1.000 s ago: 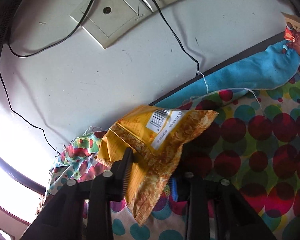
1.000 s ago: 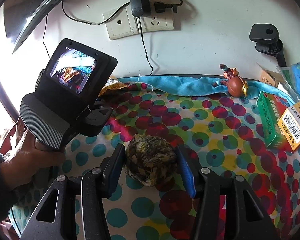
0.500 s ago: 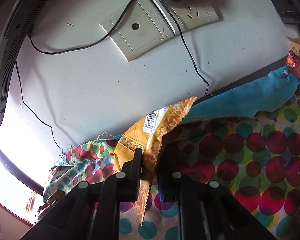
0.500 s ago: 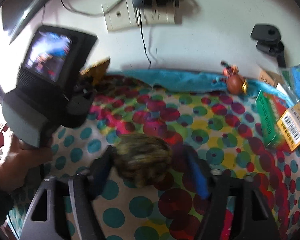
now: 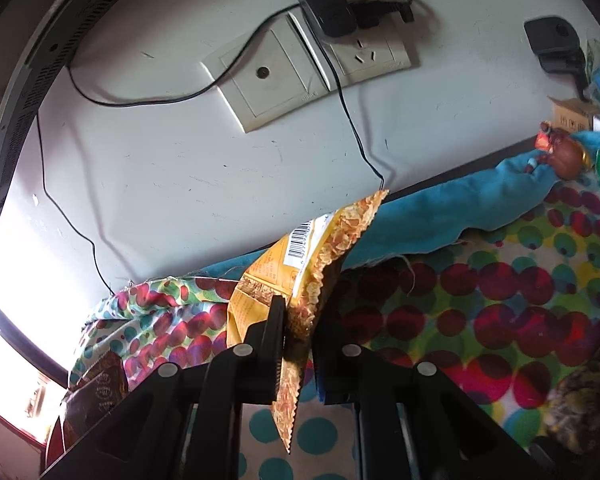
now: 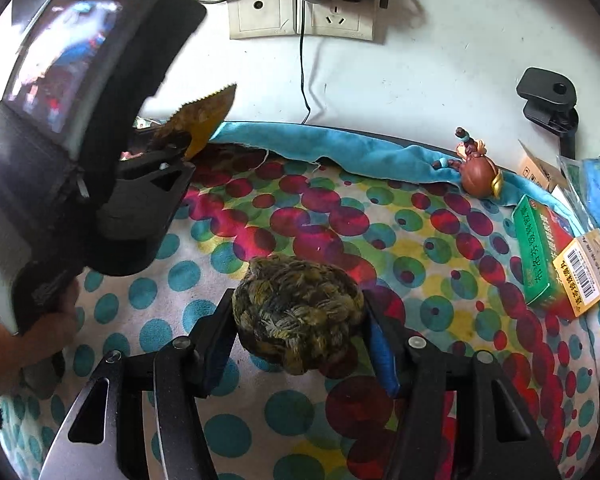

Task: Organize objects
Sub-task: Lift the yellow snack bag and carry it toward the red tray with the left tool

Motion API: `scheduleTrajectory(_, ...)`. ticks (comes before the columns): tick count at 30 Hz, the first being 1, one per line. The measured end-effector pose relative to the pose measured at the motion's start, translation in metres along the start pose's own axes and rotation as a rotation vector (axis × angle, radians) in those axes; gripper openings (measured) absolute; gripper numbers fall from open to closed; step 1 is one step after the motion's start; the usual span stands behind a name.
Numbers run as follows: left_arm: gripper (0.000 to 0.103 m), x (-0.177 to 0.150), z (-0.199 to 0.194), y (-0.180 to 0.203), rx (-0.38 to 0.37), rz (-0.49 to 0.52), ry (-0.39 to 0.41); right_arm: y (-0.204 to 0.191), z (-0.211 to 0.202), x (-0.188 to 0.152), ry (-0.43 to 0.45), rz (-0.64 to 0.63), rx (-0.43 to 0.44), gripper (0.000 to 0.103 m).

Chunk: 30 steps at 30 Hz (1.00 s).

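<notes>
Two handheld grippers work over a desk covered by a polka-dot cloth [image 6: 440, 264], each occupied with one object. Left gripper [image 5: 300, 344]: its fingers are pinched nearly together on the crimped edge of a yellow snack packet [image 5: 300, 264], which stands up from the fingers clear of the cloth near the back-left corner, in front of the white wall. In the right wrist view the same packet's serrated corner pokes out beyond the left gripper's body, held by the person's left hand [image 6: 4, 336]. Right gripper [image 6: 300, 320]: its fingers are closing around a braided rope ball [image 6: 296, 312], which sits between them on the cloth near the front centre; one finger touches the ball's side, but whether the other pad presses on it cannot be told, so the grip reads as unfinished.

Other items: a small brown figurine [image 6: 478, 178] lies on the blue cloth border [image 6: 340, 148] at the back; a green box [image 6: 540, 248] and an orange barcoded packet [image 6: 584, 272] lie together at the right edge; a dark packet [image 5: 96, 396] lies at the left edge.

Progress, as judged: early to middle. Two objects are being handled, neither yet set in a final place, and no destination is evident. The figurine and the edge items appear still unsorted.
</notes>
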<state>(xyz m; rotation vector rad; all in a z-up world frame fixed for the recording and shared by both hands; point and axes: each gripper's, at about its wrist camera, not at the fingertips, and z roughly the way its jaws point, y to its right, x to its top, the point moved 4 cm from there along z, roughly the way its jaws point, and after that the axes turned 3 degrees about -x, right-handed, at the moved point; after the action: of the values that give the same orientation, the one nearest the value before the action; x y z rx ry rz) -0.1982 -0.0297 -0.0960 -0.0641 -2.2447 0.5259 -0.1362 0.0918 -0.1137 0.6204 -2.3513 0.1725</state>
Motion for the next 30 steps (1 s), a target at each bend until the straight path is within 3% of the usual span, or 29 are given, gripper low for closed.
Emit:
scheduleTrajectory(11, 0.012, -0.008, -0.009, -0.022, -0.061, -0.054, -0.016, -0.001, 0.001, 0.001, 0.001, -0.01, -0.013, 0.055)
scheduleTrajectory(14, 0.012, -0.008, -0.035, 0.012, -0.074, -0.067, -0.025, -0.003, 0.0, 0.0, 0.002, -0.014, -0.018, 0.055)
scheduleTrajectory(30, 0.012, -0.028, -0.086, 0.0, -0.161, -0.158, -0.071, -0.006, -0.003, -0.001, -0.014, -0.036, -0.059, 0.056)
